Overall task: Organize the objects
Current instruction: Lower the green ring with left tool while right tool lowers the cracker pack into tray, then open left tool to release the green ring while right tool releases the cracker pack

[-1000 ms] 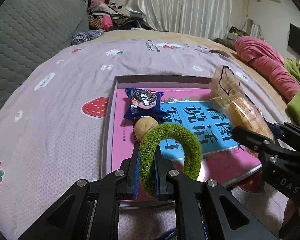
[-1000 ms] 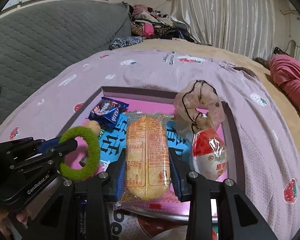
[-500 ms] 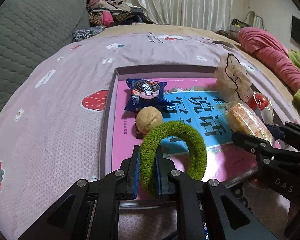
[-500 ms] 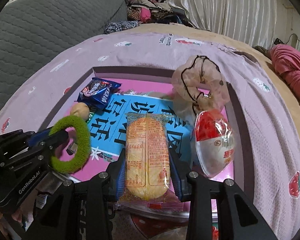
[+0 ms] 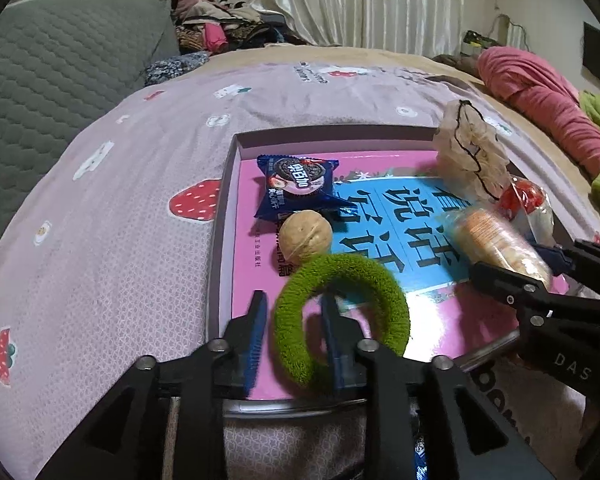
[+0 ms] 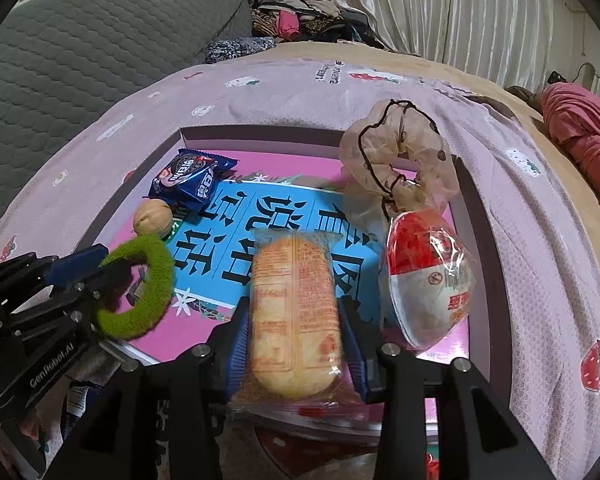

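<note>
A shallow pink box (image 5: pixel 236 248) (image 6: pixel 480 216) lies on the bed. My left gripper (image 5: pixel 294 322) is open over its near left corner; the fuzzy green hair tie (image 5: pixel 340 312) (image 6: pixel 144 284) sits loose around its right finger, blurred. My right gripper (image 6: pixel 296 316) has its jaws a little apart beside a clear-wrapped cracker pack (image 6: pixel 296 312) (image 5: pixel 500 240), blurred, over the box's near edge. In the box lie a blue cookie pack (image 5: pixel 296 188) (image 6: pixel 190 180), a walnut (image 5: pixel 306 236) (image 6: pixel 153 218), a beige scrunchie (image 6: pixel 400 160) (image 5: pixel 472 156) and a red-white wrapped snack (image 6: pixel 428 280).
The box rests on a lilac strawberry-print sheet (image 5: pixel 112 220). A grey quilted headboard (image 5: pixel 52 64) stands at left. Pink bedding (image 5: pixel 540 96) and clothes lie at the far right and back. Curtains hang behind.
My left gripper has opened and the green hair tie has come loose from its grip. My right gripper's jaws have parted slightly from the cracker pack. Both grippers sit lower over the box.
</note>
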The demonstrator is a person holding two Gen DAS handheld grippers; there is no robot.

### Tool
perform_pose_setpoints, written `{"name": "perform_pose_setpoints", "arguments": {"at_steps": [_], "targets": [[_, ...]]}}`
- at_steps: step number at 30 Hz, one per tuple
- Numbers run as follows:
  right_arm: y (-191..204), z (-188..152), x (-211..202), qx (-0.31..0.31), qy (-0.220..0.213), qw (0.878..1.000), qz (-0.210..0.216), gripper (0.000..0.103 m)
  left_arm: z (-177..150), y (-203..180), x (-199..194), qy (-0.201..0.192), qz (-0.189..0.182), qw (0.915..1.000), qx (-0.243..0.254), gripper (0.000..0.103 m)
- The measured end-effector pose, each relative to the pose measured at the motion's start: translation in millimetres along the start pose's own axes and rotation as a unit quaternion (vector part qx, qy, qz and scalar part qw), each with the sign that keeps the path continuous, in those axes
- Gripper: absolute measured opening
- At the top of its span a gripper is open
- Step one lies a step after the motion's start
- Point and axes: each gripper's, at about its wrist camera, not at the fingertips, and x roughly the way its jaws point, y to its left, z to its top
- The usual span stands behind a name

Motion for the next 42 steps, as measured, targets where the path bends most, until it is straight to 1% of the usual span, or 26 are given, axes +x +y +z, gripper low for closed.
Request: {"name": "perform_pose_setpoints", "arguments": {"at_steps": [1, 2, 5, 6, 12, 14, 16, 17, 19, 22, 24, 27, 30, 35, 38, 40, 42], "targets": [[0, 0, 0, 0.0, 0.0, 1.0, 0.001, 0.044, 0, 0, 0, -0.001, 0.001, 1.0, -0.002, 0.04], [1, 0, -1, 0.0, 0.0, 1.0, 0.0, 0.045, 1, 0, -1, -0.002, 0.0, 1.0, -0.003, 0.04], [2, 1, -2, -0.005, -0.005, 1.0, -0.003, 0.052, 2, 1, -5, -0.011, -0.001, 0.9999, -0.006, 0.041], [2, 1, -3, -0.006, -0.008, 1.0, -0.003, 0.053, 2, 1, -6, -0.012, -0.001, 0.9999, -0.006, 0.041], [3, 2, -10, -0.006, -0.017, 1.0, -0.003, 0.053, 3, 2, -8, -0.015, 0.003, 0.9999, -0.006, 0.043], [4, 3, -11, -0.008, -0.019, 1.0, -0.006, 0.053, 4, 2, -9, -0.016, 0.003, 0.9999, -0.004, 0.048], [5, 3, -12, -0.01, -0.02, 1.0, -0.009, 0.053, 4, 1, -11, -0.021, 0.009, 0.9997, -0.003, 0.063], [5, 3, -13, -0.01, -0.022, 1.0, -0.01, 0.053, 4, 1, -12, -0.023, 0.005, 0.9997, -0.002, 0.065], [6, 3, -16, -0.011, -0.027, 1.0, -0.01, 0.053, 4, 0, -14, -0.025, 0.011, 0.9996, 0.0, 0.07], [5, 4, -23, -0.007, -0.035, 0.999, -0.012, 0.057, 5, -2, -16, -0.027, 0.017, 0.9995, 0.005, 0.072], [4, 4, -28, -0.002, -0.042, 0.999, -0.019, 0.068, 6, -3, -21, -0.032, 0.017, 0.9993, 0.001, 0.074], [1, 5, -37, 0.008, -0.055, 0.998, -0.026, 0.076, 7, -7, -30, -0.041, 0.0, 0.9992, -0.002, 0.076], [-3, 7, -42, 0.017, -0.066, 0.997, -0.026, 0.078, 6, -13, -35, -0.049, 0.005, 0.9987, 0.01, 0.077], [-7, 9, -51, 0.03, -0.084, 0.996, -0.022, 0.079, 8, -8, -42, -0.057, -0.003, 0.9984, -0.003, 0.077], [-7, 9, -60, 0.029, -0.098, 0.994, -0.024, 0.084, 10, -8, -57, -0.078, -0.006, 0.9969, -0.009, 0.078], [-6, 8, -70, 0.03, -0.111, 0.993, -0.027, 0.086, 12, -8, -68, -0.094, -0.008, 0.9955, -0.01, 0.081], [-7, 6, -82, 0.03, -0.118, 0.992, -0.029, 0.088, 13, -5, -80, -0.108, -0.007, 0.9941, -0.015, 0.082]]}}
